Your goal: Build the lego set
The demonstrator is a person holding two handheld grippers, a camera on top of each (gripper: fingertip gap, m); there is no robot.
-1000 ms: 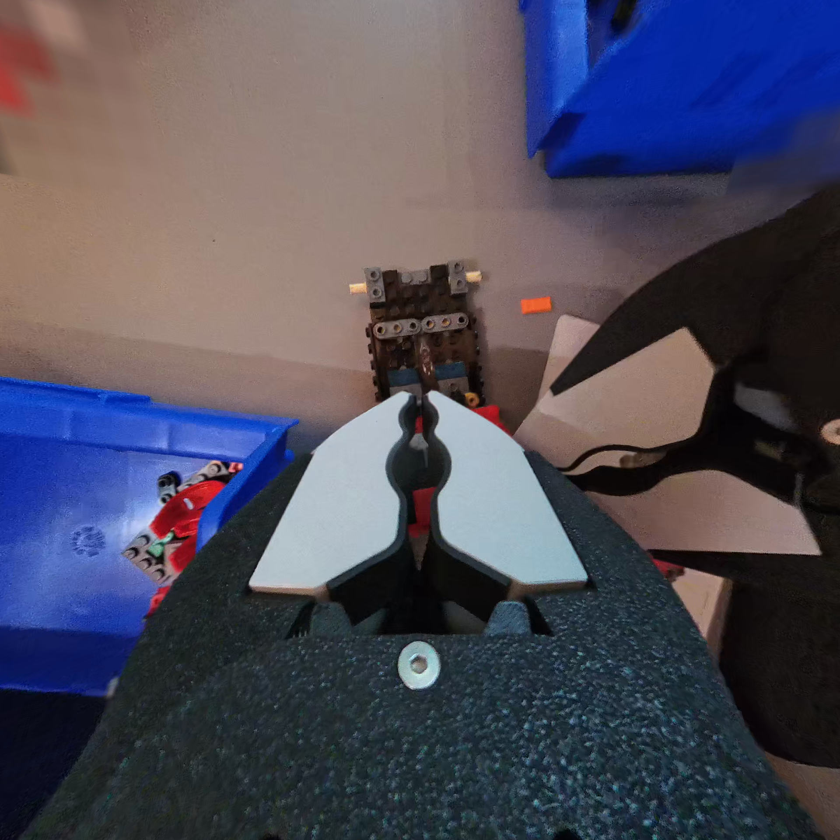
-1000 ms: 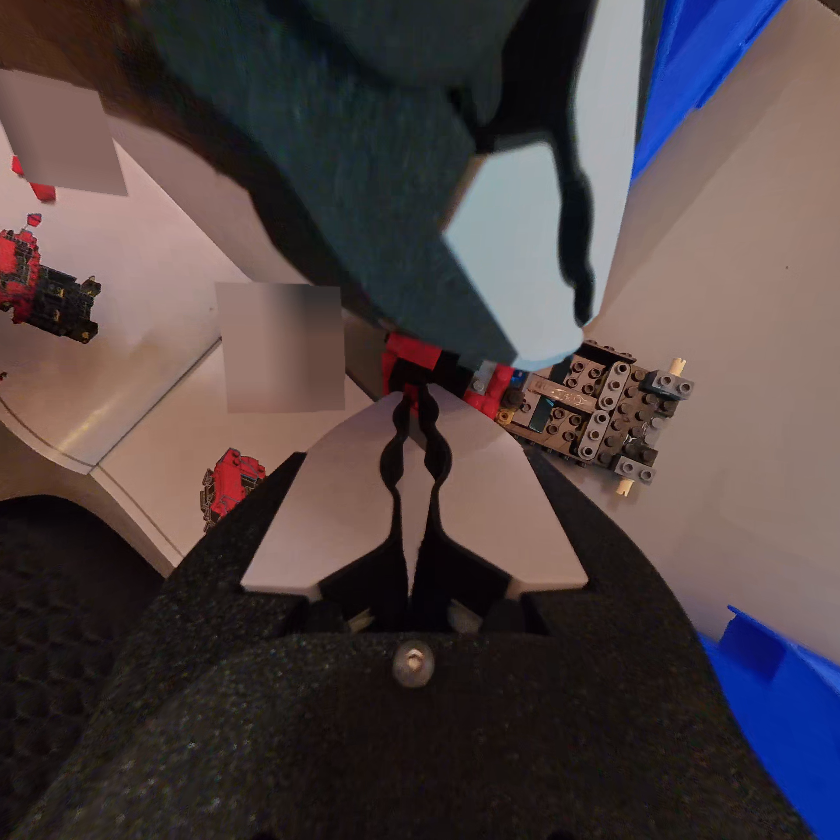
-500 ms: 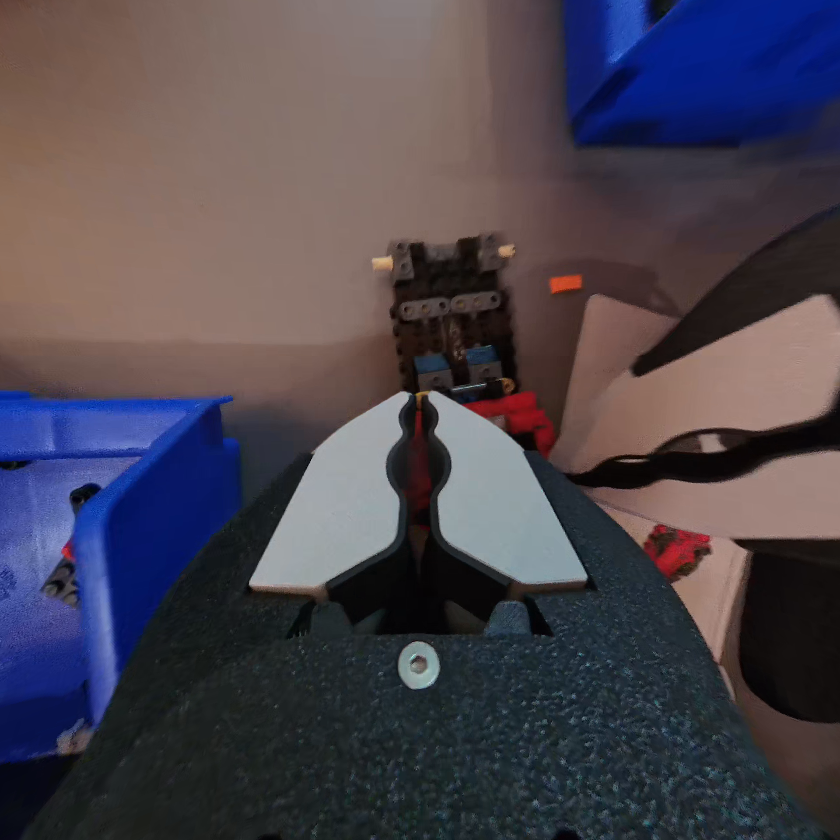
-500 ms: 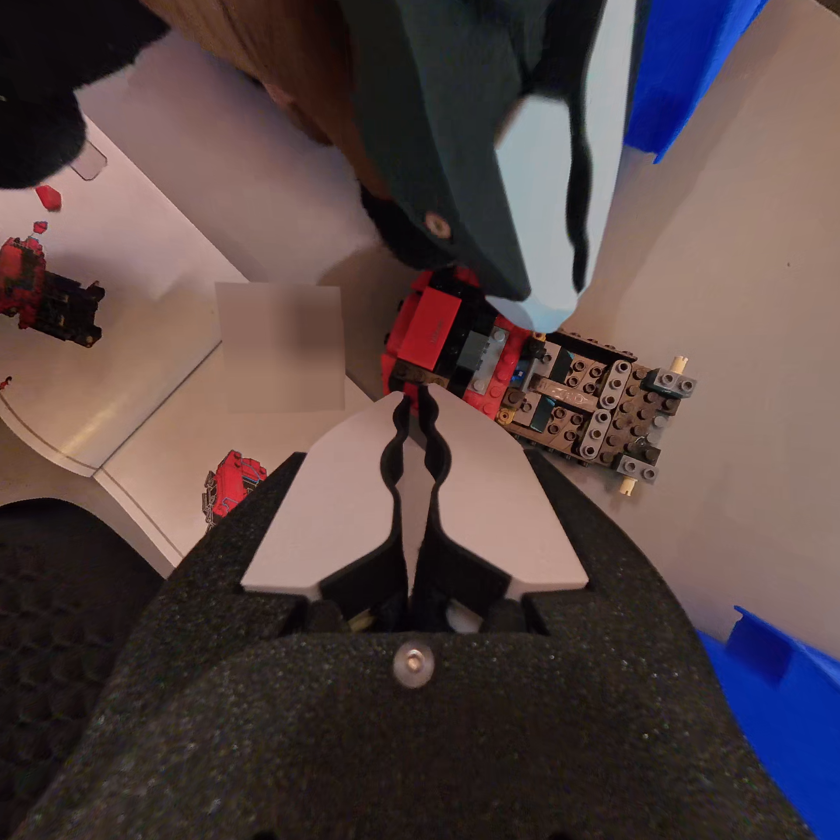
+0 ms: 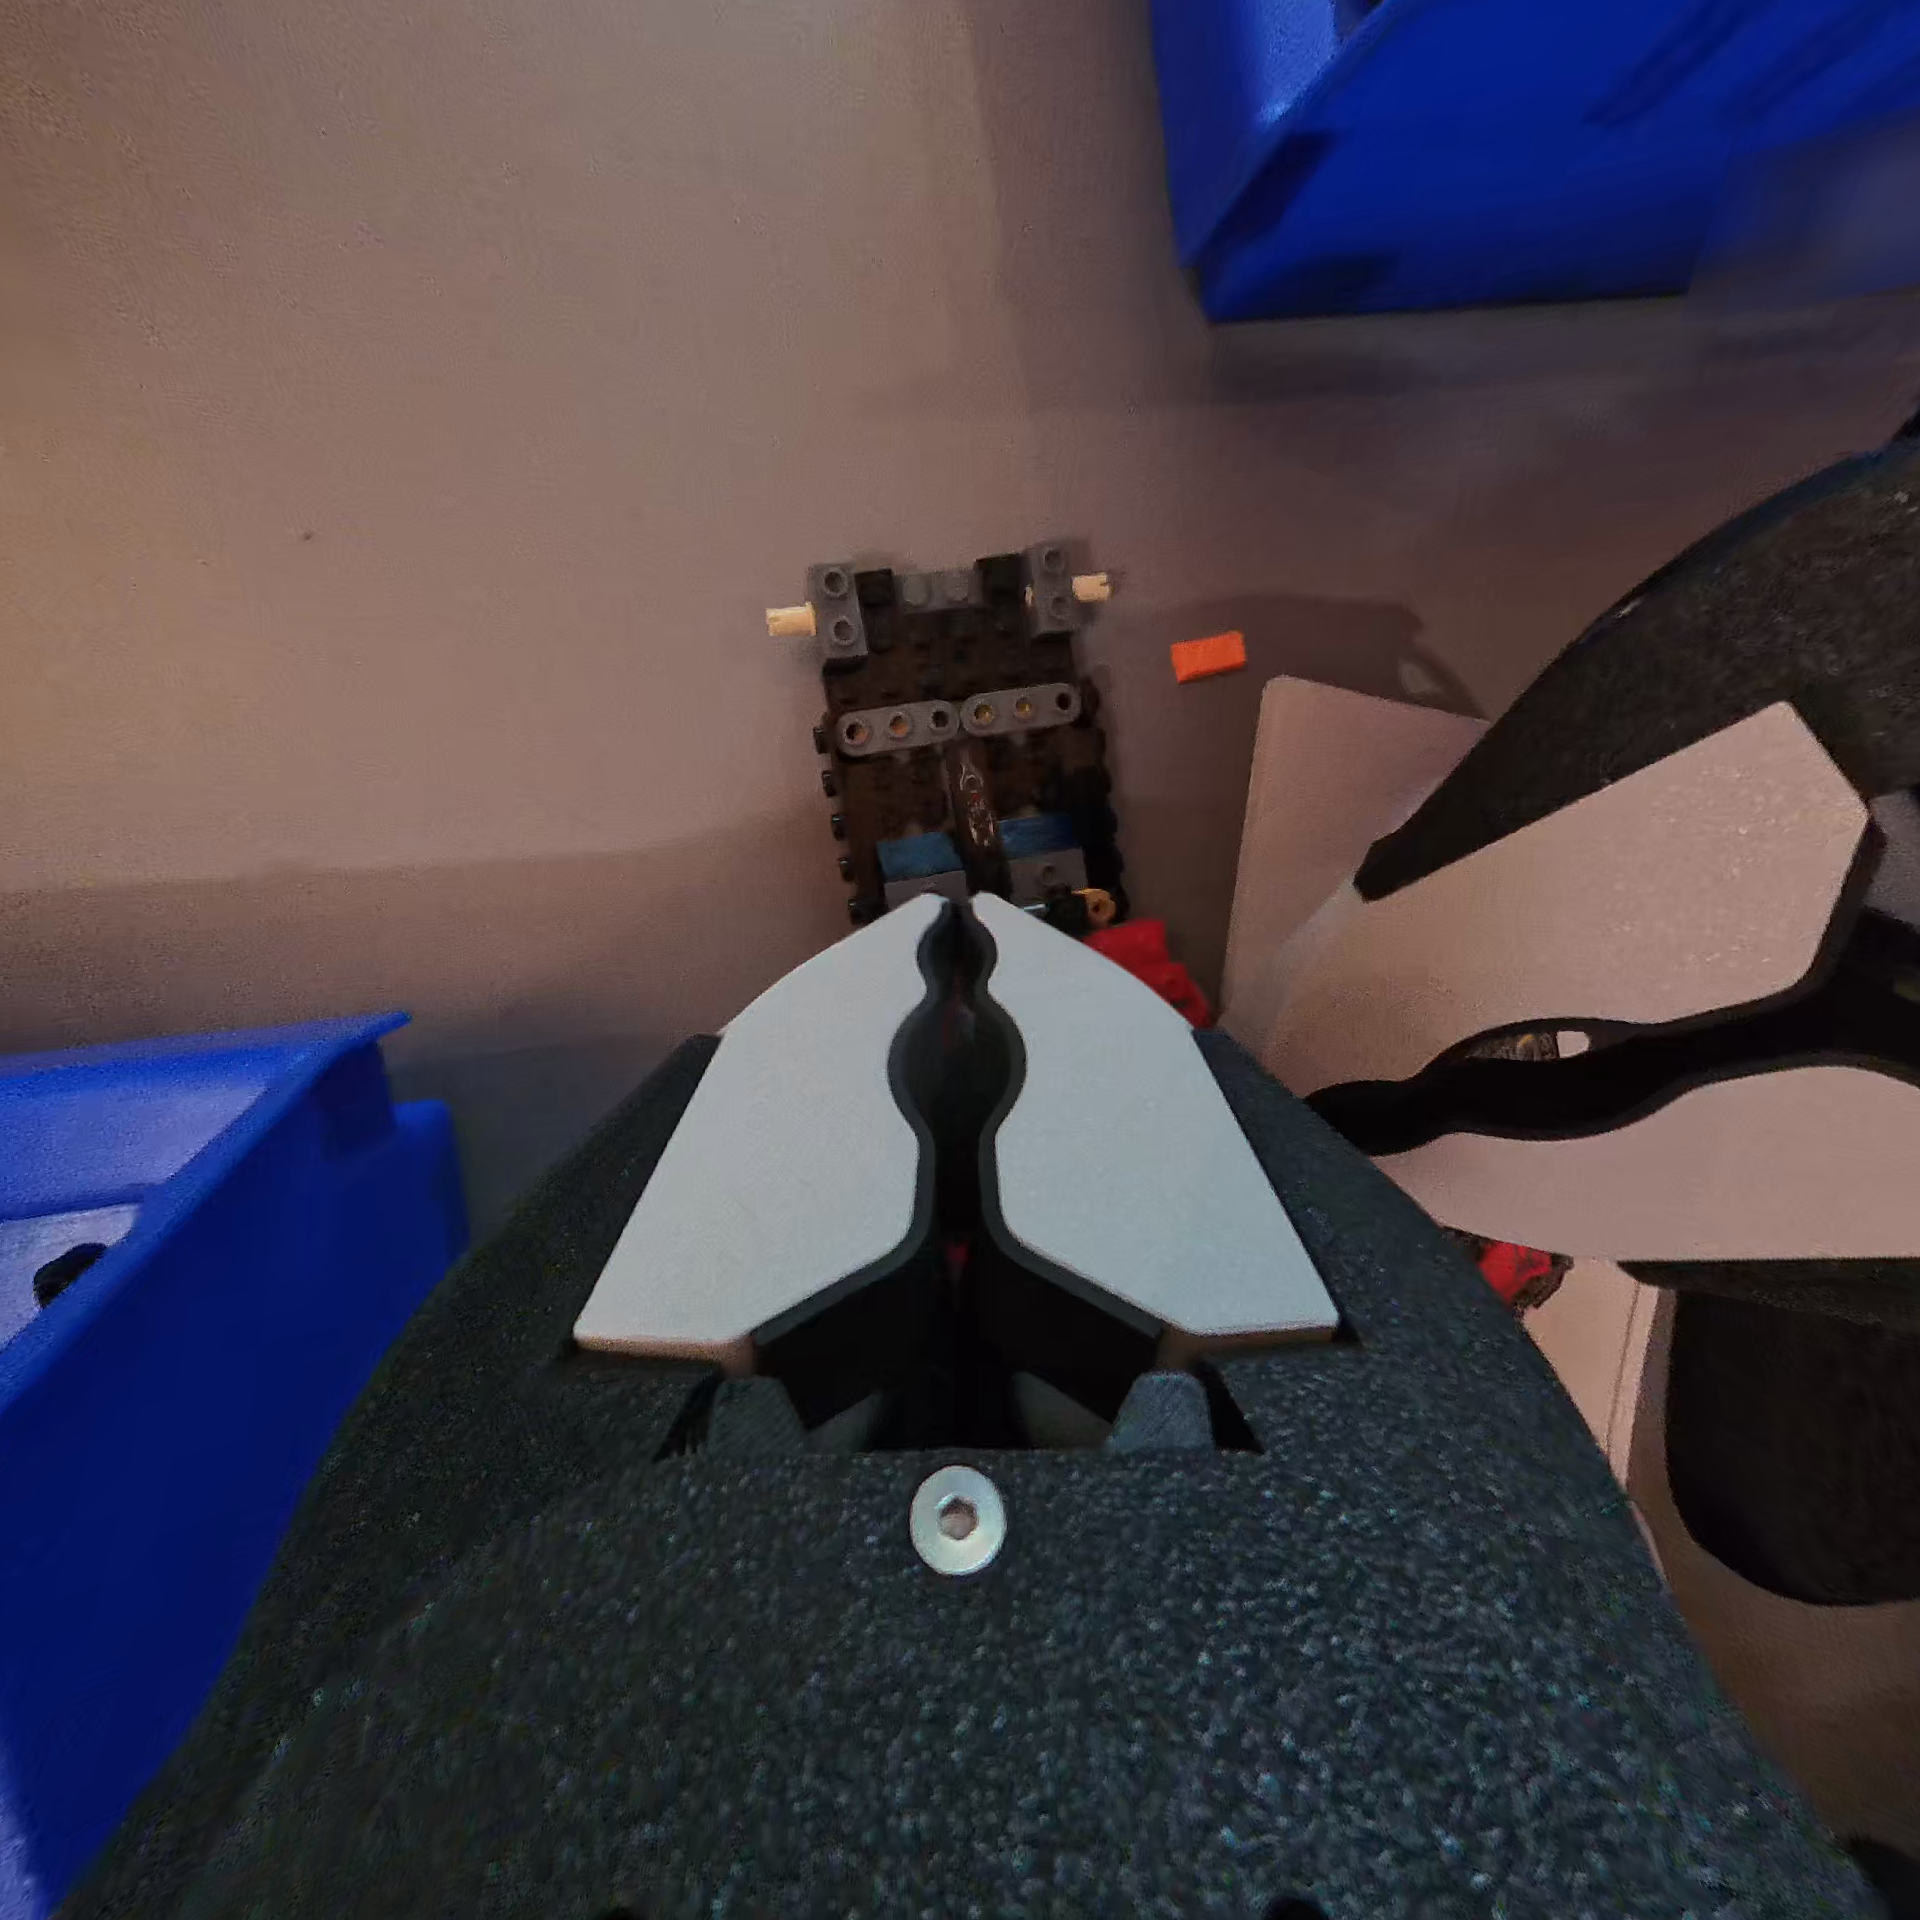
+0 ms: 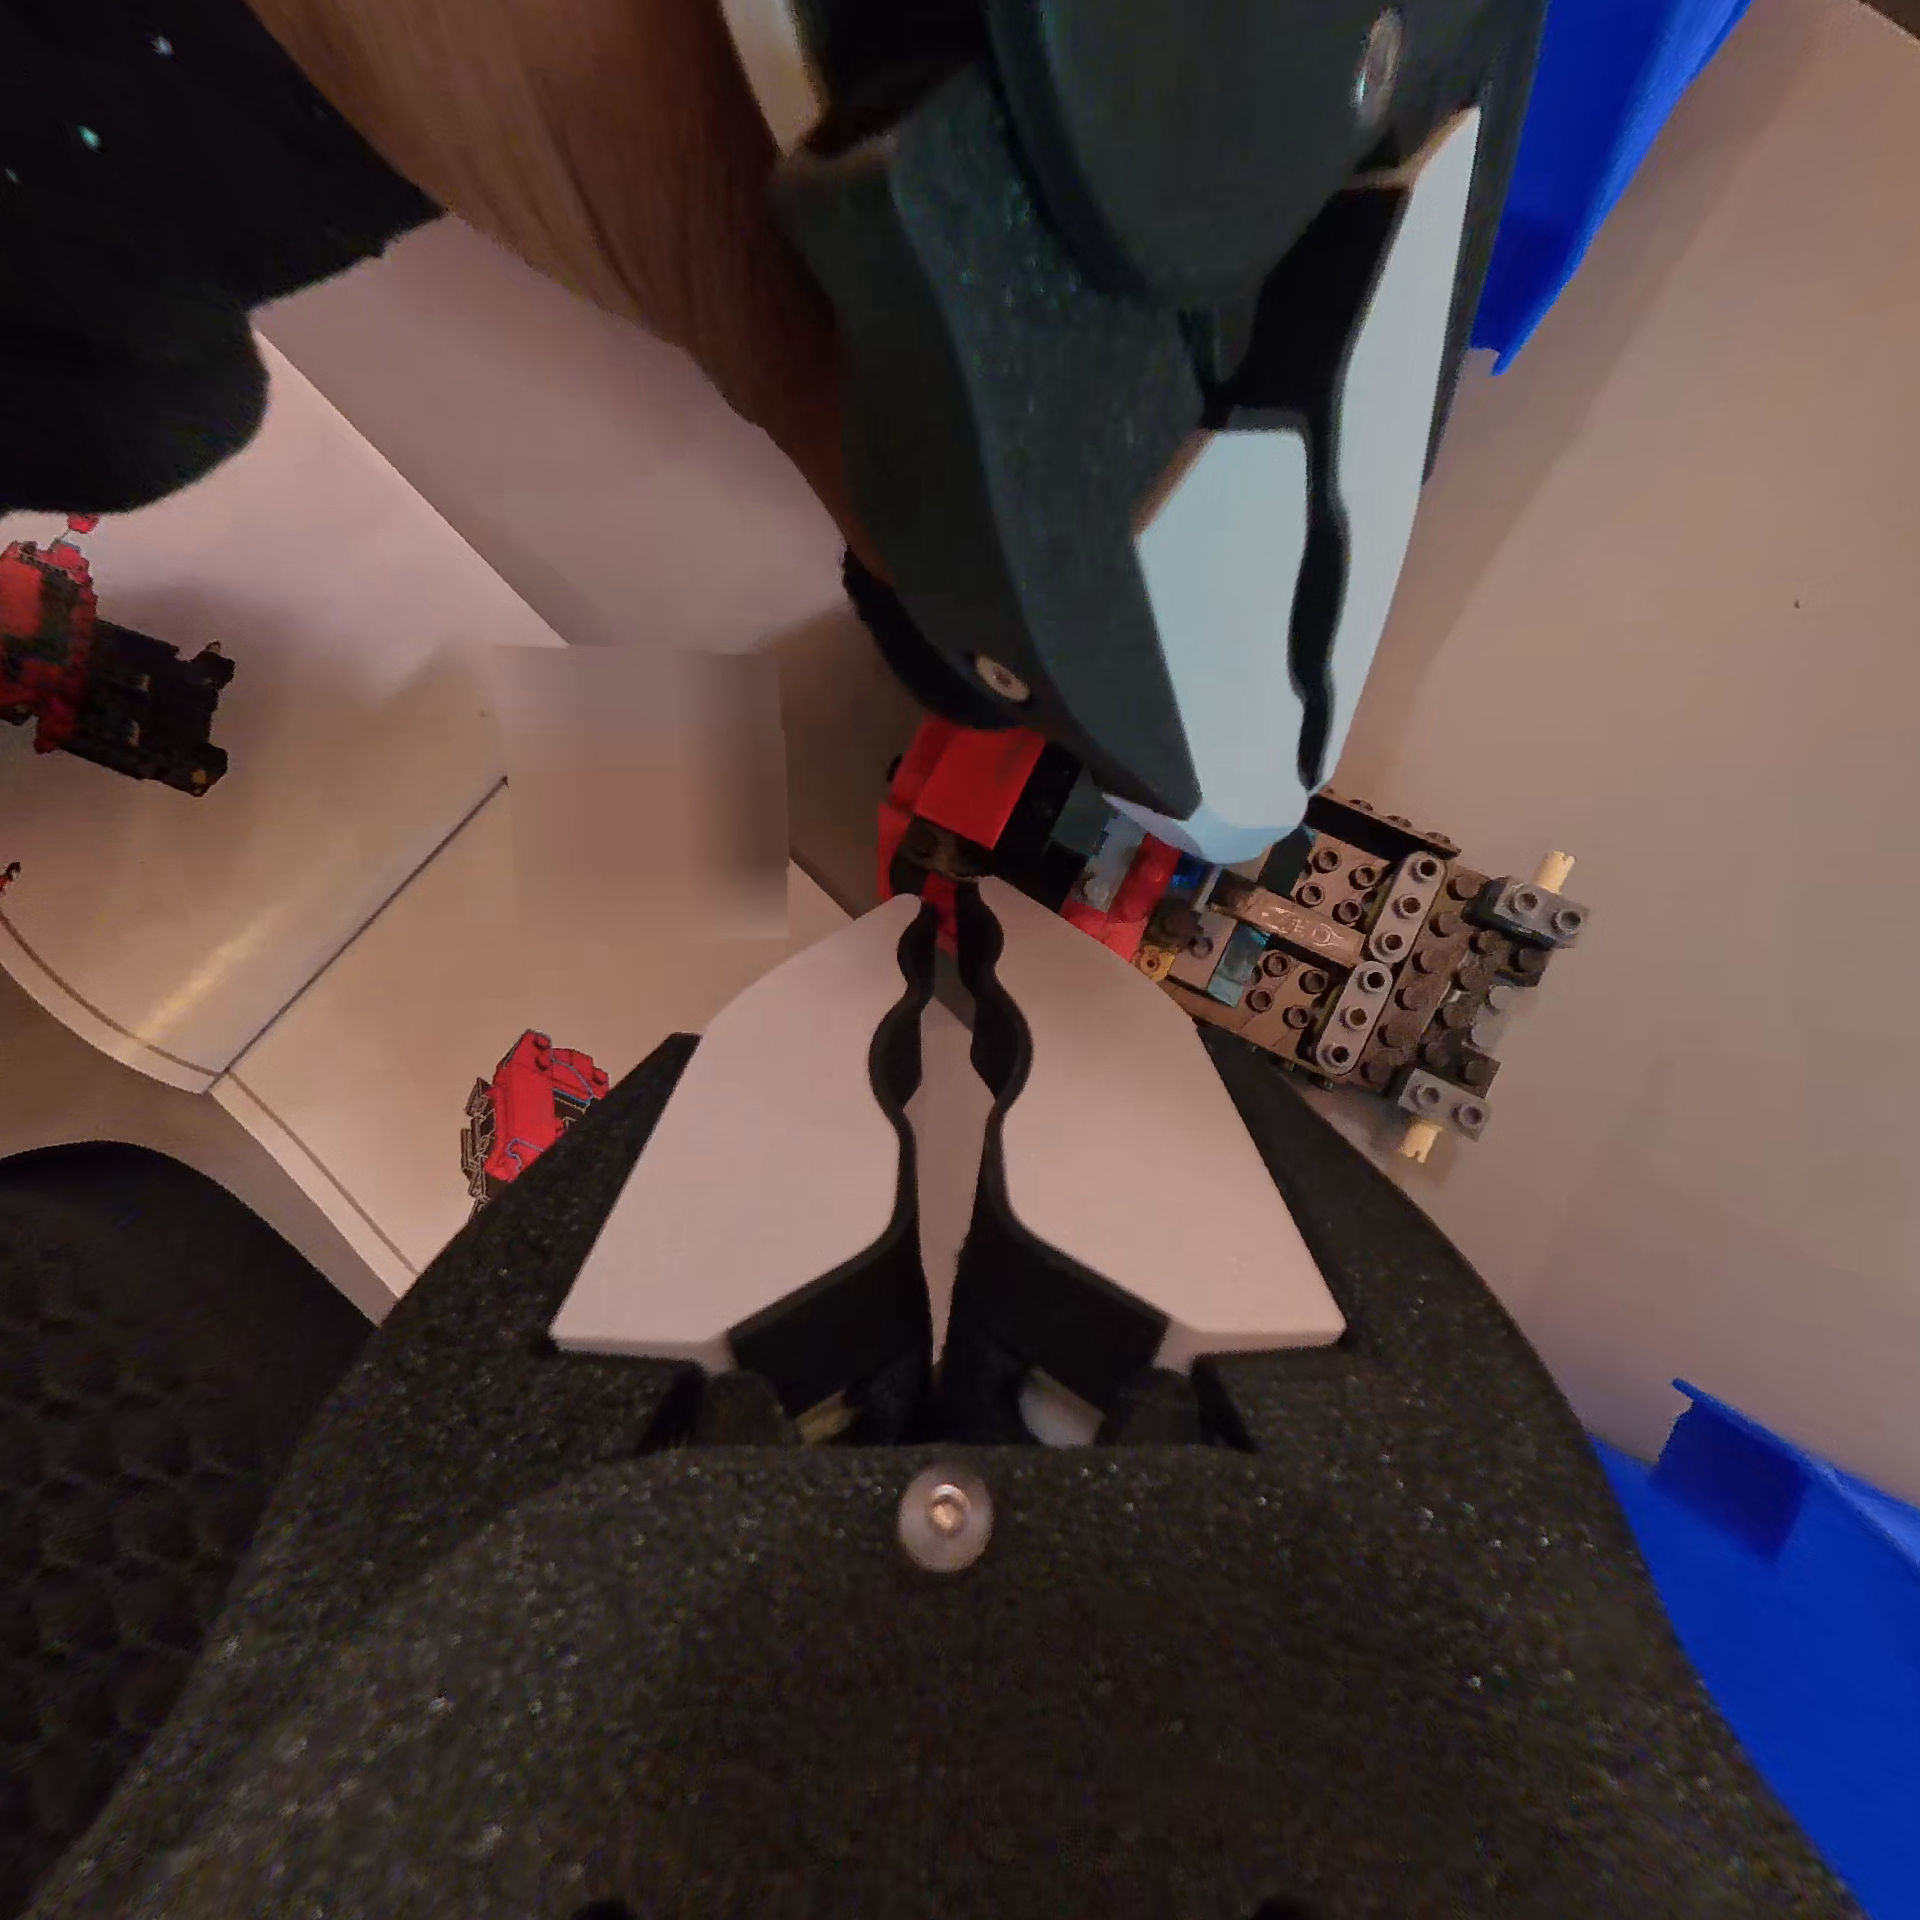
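A half-built lego model [image 5: 961, 748] lies flat on the grey table, a dark studded chassis with a red and black front end [image 6: 966, 790]. My left gripper [image 5: 961, 906] is shut, and in the right wrist view its tips [image 6: 1257, 821] rest on the model's middle. My right gripper [image 6: 948, 902] is closed to a narrow gap, its tips pinching a thin red-and-black part at the model's front end. Its fingers [image 5: 1621, 904] show at the right of the left wrist view, with the tips hidden behind my left gripper.
An open instruction booklet [image 6: 364, 831] lies beside the model's front end. A small orange piece [image 5: 1207, 657] lies loose to the right of the chassis. One blue bin [image 5: 1507, 156] stands beyond the model and another [image 5: 156, 1195] at the near left. A black-gloved hand [image 6: 104, 260] is at the upper left. One gripper's finger ends stand about 6 cm off the other's.
My left gripper lifted slightly and shifted sideways, then came back down onto the model's middle. My right gripper has stayed at the front end.
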